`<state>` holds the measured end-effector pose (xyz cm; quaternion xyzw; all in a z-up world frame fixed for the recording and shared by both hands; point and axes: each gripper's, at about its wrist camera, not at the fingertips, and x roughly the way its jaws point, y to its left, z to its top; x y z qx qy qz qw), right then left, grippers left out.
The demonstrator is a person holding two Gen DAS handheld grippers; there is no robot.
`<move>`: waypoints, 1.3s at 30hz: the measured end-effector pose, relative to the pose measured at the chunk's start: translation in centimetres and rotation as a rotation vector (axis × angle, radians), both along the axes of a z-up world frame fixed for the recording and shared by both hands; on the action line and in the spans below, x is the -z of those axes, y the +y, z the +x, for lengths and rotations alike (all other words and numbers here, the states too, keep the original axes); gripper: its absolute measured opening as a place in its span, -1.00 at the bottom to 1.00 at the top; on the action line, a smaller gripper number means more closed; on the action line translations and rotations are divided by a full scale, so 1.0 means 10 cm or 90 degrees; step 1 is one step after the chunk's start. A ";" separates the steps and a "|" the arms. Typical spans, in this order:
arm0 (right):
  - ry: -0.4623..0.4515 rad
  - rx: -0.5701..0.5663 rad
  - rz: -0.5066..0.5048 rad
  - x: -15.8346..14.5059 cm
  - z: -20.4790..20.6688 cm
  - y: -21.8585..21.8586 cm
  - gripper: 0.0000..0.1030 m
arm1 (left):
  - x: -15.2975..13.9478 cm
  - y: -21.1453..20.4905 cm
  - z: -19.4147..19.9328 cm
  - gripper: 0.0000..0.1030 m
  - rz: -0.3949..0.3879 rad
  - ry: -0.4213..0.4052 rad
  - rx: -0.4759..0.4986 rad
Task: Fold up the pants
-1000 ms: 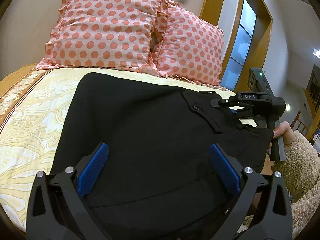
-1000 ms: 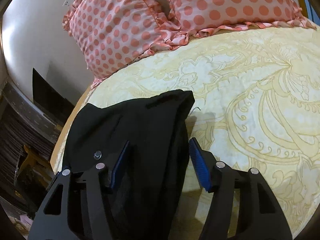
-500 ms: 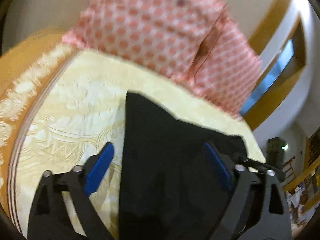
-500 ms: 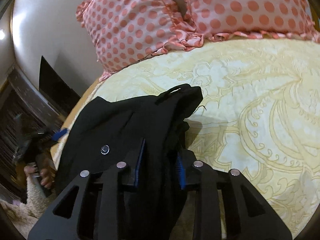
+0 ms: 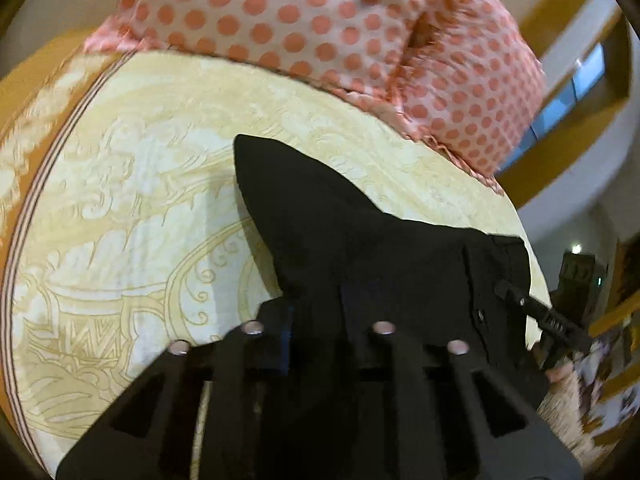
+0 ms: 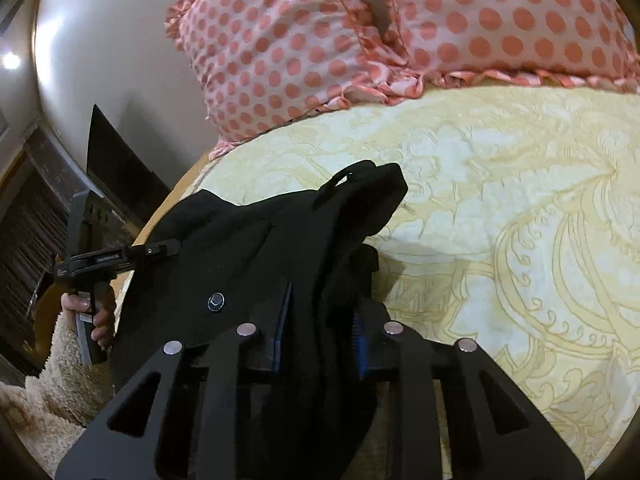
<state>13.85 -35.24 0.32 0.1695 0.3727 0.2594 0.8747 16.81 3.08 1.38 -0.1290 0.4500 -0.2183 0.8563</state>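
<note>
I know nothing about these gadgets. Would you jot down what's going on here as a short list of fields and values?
surface: bed with yellow patterned bedspread
garment: black pants, bunched, a silver button showing
left gripper: shut on the pants' fabric
right gripper: shut on a fold of the pants
behind: two pink polka-dot pillows at the head of the bed
fold status: not yet flat or neat
</note>
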 end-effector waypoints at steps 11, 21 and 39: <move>-0.059 -0.009 -0.052 -0.49 0.25 0.05 -0.58 | -0.41 -0.21 0.21 -0.78 0.048 -0.072 0.003; -0.123 0.074 -0.090 -0.68 1.24 -0.08 -0.59 | -0.55 -0.44 1.32 -0.77 0.076 -0.114 -0.044; -0.057 0.258 -0.182 -0.43 1.13 -0.24 0.18 | -0.42 -0.46 0.94 0.58 0.144 -0.183 -0.116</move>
